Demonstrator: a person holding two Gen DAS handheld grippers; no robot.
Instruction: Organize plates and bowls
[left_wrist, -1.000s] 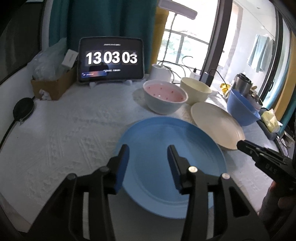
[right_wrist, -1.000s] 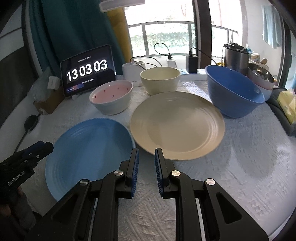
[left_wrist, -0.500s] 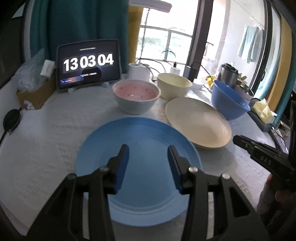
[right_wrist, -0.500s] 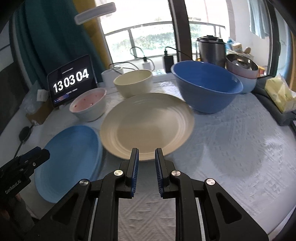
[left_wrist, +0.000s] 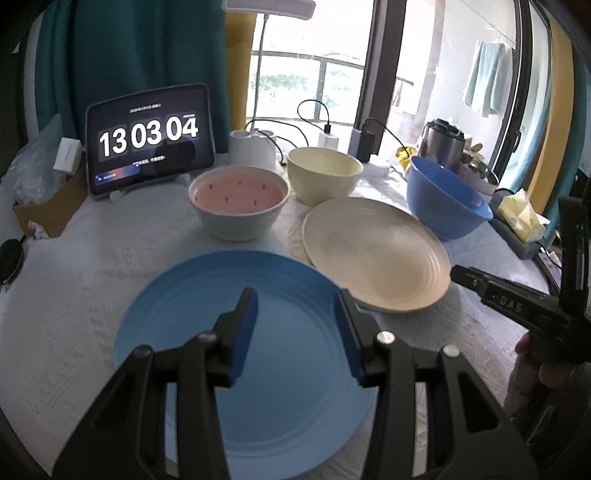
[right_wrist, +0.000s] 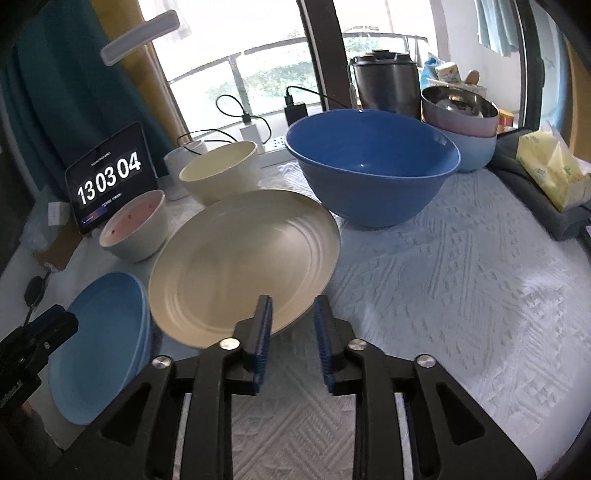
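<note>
A light blue plate (left_wrist: 229, 295) lies flat on the white cloth, and my left gripper (left_wrist: 295, 299) hovers over its middle, open with nothing between its pads. To its right lies a cream plate (left_wrist: 373, 251), also in the right wrist view (right_wrist: 243, 258). My right gripper (right_wrist: 293, 306) sits at that plate's near rim with its jaws opening and only cloth and the rim's edge between them. Behind stand a pink-lined bowl (left_wrist: 238, 206), a cream bowl (left_wrist: 325, 177) and a large blue bowl (right_wrist: 373, 166). The right gripper's tip (left_wrist: 476, 280) shows at the left view's right side.
A tablet clock (left_wrist: 147, 140) stands at the back left beside a cardboard box (left_wrist: 44, 210). Chargers and cables (left_wrist: 332, 136) line the window side. Stacked metal and pastel bowls (right_wrist: 461, 125), a kettle (right_wrist: 384, 77) and a tissue pack (right_wrist: 550, 173) crowd the right.
Both grippers have swung sideways, so the plates shifted left in their views. The right gripper's jaws have widened from nearly closed. The left gripper's gap is unchanged.
</note>
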